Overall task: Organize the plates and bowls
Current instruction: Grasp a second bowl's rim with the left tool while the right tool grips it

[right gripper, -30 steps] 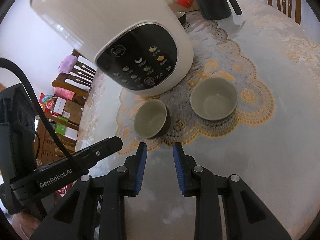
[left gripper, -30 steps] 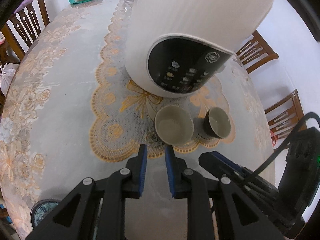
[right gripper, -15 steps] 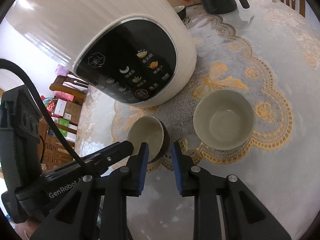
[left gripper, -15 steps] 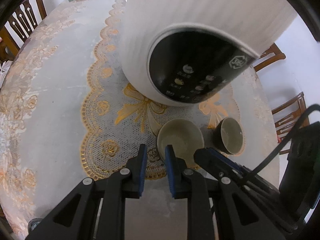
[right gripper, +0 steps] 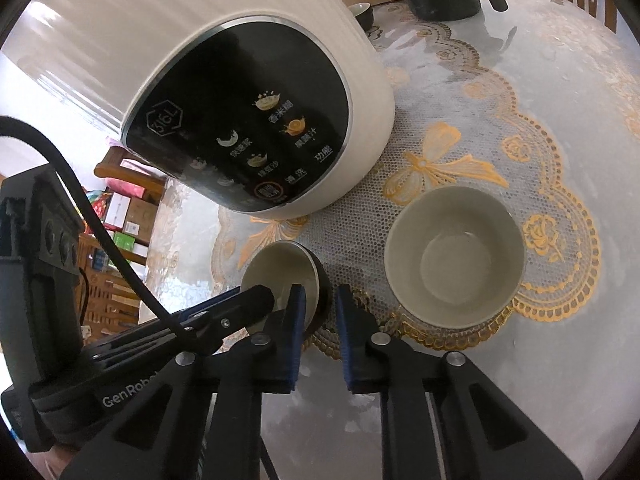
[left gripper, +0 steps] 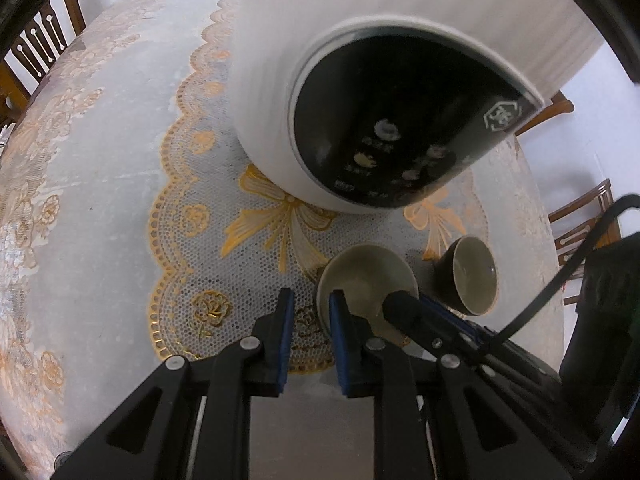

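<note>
Both grippers down at the two bowls in front of the white appliance [right gripper: 224, 92]; each straddles a near rim.

Nearest the camera, left gripper [left gripper: 310, 306]: jaws narrow, right pad inside the light bowl [left gripper: 366, 276], left pad outside its left wall. Rim sits between the pads; actual pinch cannot be told.
Right gripper [right gripper: 320, 306]: jaws closed down narrow, left pad inside the dark bowl [right gripper: 286, 270], right pad outside its near-right wall. Contact looks likely, not certain.
Both bowls stand upright on the lace mat [right gripper: 460, 152], just in front of the appliance, light bowl on its left as the left hand sees it, dark bowl on the right, near each other but apart.
Judgement: each hand is nearer its own bowl; lift goes straight up, clear of the appliance overhang.
</note>
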Available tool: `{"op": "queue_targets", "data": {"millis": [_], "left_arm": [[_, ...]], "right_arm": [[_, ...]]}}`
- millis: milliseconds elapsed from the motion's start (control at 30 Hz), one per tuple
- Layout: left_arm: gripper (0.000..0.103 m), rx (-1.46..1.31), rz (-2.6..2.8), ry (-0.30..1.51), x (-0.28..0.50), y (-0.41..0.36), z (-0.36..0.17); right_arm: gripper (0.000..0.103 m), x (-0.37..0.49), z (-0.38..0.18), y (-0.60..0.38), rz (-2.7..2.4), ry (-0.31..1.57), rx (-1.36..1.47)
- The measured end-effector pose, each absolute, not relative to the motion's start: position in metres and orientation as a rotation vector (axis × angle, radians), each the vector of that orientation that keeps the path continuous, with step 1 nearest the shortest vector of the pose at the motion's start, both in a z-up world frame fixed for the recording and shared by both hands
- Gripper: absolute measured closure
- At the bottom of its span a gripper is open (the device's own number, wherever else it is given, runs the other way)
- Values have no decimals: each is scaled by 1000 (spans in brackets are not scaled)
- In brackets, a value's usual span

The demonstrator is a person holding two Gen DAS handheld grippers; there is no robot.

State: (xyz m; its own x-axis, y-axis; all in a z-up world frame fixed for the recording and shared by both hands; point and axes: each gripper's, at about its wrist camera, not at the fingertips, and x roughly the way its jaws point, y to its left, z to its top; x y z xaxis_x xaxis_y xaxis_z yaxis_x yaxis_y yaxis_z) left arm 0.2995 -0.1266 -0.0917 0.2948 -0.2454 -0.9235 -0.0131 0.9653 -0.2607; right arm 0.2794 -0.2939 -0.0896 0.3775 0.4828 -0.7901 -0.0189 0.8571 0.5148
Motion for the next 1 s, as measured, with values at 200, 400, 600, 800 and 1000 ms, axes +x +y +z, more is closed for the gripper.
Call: {"op": "queue_targets", "data": {"millis": [200,400,600,800,1000], "left_arm": [[95,-227,-177,1266,300,-132,-90],[95,-216,-186,1260,292,-136,-84],[95,-186,-195,1242,280,-137,-71],[95,-172,-208,1234,263,-134,-64],[94,-171,-216,1216,243,-128,-52]], "right_arm": [[89,277,-88,-289,339,1144,458],[89,268,-87,-291,336,1144,468],[89,259,-82,-291,339,1139,490],[89,245,-77,-289,337,1143,504],[89,229,-65,-284,336,1135,502]]}}
